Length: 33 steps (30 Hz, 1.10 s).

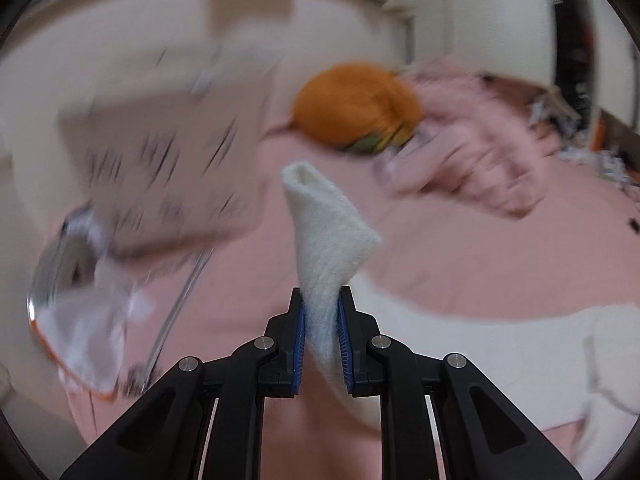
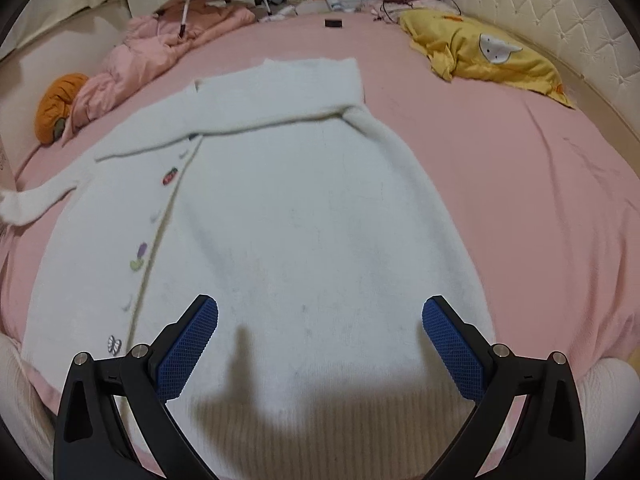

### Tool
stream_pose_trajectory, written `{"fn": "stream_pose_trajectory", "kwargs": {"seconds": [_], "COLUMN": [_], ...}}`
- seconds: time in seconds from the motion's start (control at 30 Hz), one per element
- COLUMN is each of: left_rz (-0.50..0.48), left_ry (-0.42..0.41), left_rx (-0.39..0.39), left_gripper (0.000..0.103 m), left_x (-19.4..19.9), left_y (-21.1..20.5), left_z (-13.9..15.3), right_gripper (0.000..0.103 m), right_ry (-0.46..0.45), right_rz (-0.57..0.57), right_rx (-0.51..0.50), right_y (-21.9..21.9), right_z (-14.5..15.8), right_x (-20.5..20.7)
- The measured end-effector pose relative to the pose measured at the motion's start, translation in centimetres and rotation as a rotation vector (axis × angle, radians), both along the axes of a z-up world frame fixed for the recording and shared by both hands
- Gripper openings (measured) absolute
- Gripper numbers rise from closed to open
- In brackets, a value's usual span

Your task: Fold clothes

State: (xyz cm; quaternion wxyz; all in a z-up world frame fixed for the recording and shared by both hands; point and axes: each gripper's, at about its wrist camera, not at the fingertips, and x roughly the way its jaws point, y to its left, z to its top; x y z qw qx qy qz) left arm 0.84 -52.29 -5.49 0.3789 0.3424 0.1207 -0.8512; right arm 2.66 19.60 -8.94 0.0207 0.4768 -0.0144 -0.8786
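Note:
A fluffy white cardigan (image 2: pixel 296 216) with small fruit-shaped buttons lies spread flat on the pink bed sheet (image 2: pixel 520 184). One sleeve is folded across its upper body. The other sleeve (image 2: pixel 28 202) stretches off to the left. My left gripper (image 1: pixel 322 300) is shut on that sleeve's cuff (image 1: pixel 328 224), which sticks up between the blue pads, lifted off the sheet. The left wrist view is blurred. My right gripper (image 2: pixel 320 316) hovers wide open just above the cardigan's ribbed hem, with nothing between its fingers.
A pink quilt (image 2: pixel 160 52) and an orange plush (image 2: pixel 56 100) lie along the bed's left edge. A yellow pillow (image 2: pixel 484 56) rests by the tufted headboard (image 2: pixel 560 28). A small black object (image 2: pixel 333 23) and clutter sit at the far end. A patterned box (image 1: pixel 160 168) appears left.

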Motion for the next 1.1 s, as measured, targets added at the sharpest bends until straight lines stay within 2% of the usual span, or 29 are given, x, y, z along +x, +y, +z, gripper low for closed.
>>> {"fn": "stream_pose_trajectory", "kwargs": {"seconds": [0.1,0.2,0.23,0.27,0.3,0.33,0.37,0.4,0.5,0.53,0.6,0.67,0.7,0.77,0.8,0.87,0.9,1.03,1.1], "left_rz": [0.069,0.120,0.134,0.149,0.163,0.192,0.226,0.281,0.358,0.326,0.222,0.011,-0.062,-0.178,-0.186,-0.123,-0.115,-0.132,-0.216], "left_ry": [-0.056,-0.084,-0.101,-0.118,-0.136,-0.166,-0.202,-0.244,-0.205,-0.140,0.022,0.153,0.163,0.146,0.078,-0.162,-0.225,-0.246,-0.206], "left_rx": [0.043,0.091,0.096,0.101,0.107,0.083,0.049,0.000,-0.082,-0.070,-0.020,0.143,0.204,0.305,0.317,0.339,0.339,0.179,0.109], "left_gripper": [0.013,0.013,0.014,0.020,0.027,0.052,0.085,0.096,0.098,0.098,0.098,0.098,0.098,0.098,0.098,0.098,0.099,0.097,0.097], "left_x": [2.0,3.6,3.9,4.2,4.5,4.6,4.7,5.0,6.3,6.4,6.3,4.4,3.0,0.0,-1.5,-4.2,-4.9,-5.9,-5.8], "left_y": [-2.5,-3.5,-3.7,-3.9,-4.1,-4.3,-4.6,-4.8,-4.7,-4.4,-3.5,-2.9,-2.5,-1.6,-1.4,-1.9,-2.0,1.1,3.4], "left_z": [-3.6,-5.9,-6.4,-7.0,-7.6,-7.7,-7.7,-7.4,-5.1,-4.1,-2.0,-1.4,-1.9,-3.3,-4.4,-8.8,-10.1,-7.9,-6.9], "right_gripper": [0.102,0.102,0.102,0.102,0.102,0.102,0.102,0.102,0.102,0.102,0.102,0.102,0.102,0.102,0.102,0.102,0.102,0.102,0.102], "right_ry": [-0.022,-0.040,-0.048,-0.054,-0.061,-0.066,-0.071,-0.075,-0.089,-0.096,-0.111,-0.122,-0.126,-0.128,-0.128,-0.122,-0.119,-0.110,-0.105], "right_rz": [-0.004,0.005,0.008,0.011,0.014,0.020,0.025,0.030,0.042,0.049,0.063,0.075,0.078,0.080,0.080,0.072,0.071,0.068,0.066], "right_rx": [0.017,0.037,0.042,0.046,0.050,0.056,0.061,0.064,0.073,0.078,0.088,0.088,0.085,0.081,0.080,0.073,0.073,0.073,0.072], "right_y": [-0.4,-0.9,-1.1,-1.3,-1.4,-1.7,-1.8,-2.0,-2.4,-2.5,-2.9,-3.3,-3.5,-3.6,-3.6,-3.4,-3.4,-3.5,-3.5], "right_z": [-0.2,-0.4,-0.5,-0.6,-0.7,-0.8,-0.9,-1.0,-1.2,-1.4,-1.7,-2.0,-2.0,-2.0,-2.0,-1.7,-1.7,-1.5,-1.4], "right_x": [0.0,0.0,0.0,0.0,0.0,0.0,0.0,0.0,0.0,-0.1,-0.2,-0.2,-0.1,0.1,0.2,0.3,0.4,0.4,0.4]}}
